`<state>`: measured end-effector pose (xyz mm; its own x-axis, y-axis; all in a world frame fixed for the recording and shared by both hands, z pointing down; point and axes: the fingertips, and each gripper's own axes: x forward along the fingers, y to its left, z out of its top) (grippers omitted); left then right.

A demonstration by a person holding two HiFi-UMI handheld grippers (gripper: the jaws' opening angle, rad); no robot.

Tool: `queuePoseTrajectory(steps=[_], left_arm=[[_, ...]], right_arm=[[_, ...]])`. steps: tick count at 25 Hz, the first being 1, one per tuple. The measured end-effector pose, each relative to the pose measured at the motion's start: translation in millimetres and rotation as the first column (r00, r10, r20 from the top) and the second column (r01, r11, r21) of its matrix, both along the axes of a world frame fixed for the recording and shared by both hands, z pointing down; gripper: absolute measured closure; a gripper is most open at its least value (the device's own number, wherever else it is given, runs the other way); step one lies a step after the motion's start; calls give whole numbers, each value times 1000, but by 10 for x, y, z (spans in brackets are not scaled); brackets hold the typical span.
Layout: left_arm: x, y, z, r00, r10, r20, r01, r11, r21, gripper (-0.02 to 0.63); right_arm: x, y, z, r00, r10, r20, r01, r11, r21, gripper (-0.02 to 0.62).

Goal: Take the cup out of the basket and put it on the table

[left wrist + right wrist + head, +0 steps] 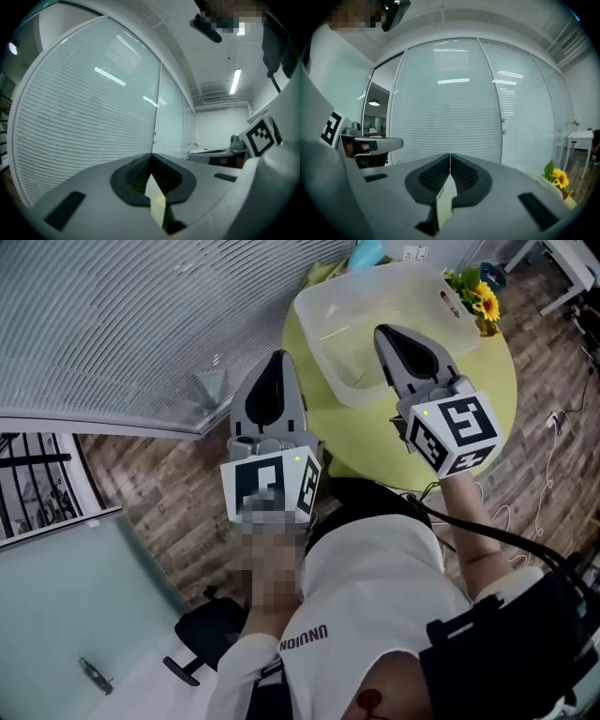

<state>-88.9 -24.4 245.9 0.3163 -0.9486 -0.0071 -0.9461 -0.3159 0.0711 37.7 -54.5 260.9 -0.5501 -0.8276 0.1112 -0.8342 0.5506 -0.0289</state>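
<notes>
A translucent plastic basket point(328, 306) stands on a round yellow-green table point(497, 381). I cannot make out a cup inside it. My right gripper point(384, 331) is shut and empty, and its tip reaches over the basket's near side. My left gripper point(277, 357) is also shut and empty, and hangs off the table's left edge beside the blinds. In the left gripper view the left gripper point(151, 155) has its dark pads closed together. The right gripper point(450, 155) shows the same closed pads in the right gripper view. Both face the blinds, and neither view shows the basket.
A glass wall with white blinds point(122, 324) runs along the left, close to my left gripper. Sunflowers point(483, 301) stand at the table's far right edge. Cables point(553, 423) lie on the wooden floor at the right. A black chair base point(202, 634) is near the person's body.
</notes>
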Motion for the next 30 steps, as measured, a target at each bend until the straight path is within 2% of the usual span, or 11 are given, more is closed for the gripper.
queuePoseTrajectory(steps=[4,9,17,22,30], left_arm=[[43,-295,39,1000,19,-12,-20,1000,-22,594],[110,-538,134,998,55,-16,-55,998,-40,594],[278,-862,187,990,131,-44,-134,989,-65,594],[368,-1070,262,981,189,-42,-193,977,-93,594],[419,-1411,557,945,327,-20,-326,931,-164,594]], right_arm=[[-39,-304,97,997,-71,-42,69,996,-50,574],[-128,-512,275,978,-184,-93,172,977,-122,574],[-93,-894,412,958,-246,-150,215,956,-197,574],[-116,-1074,812,933,-305,-193,226,911,-346,574],[-195,-1222,1435,908,-354,-224,200,836,-511,574]])
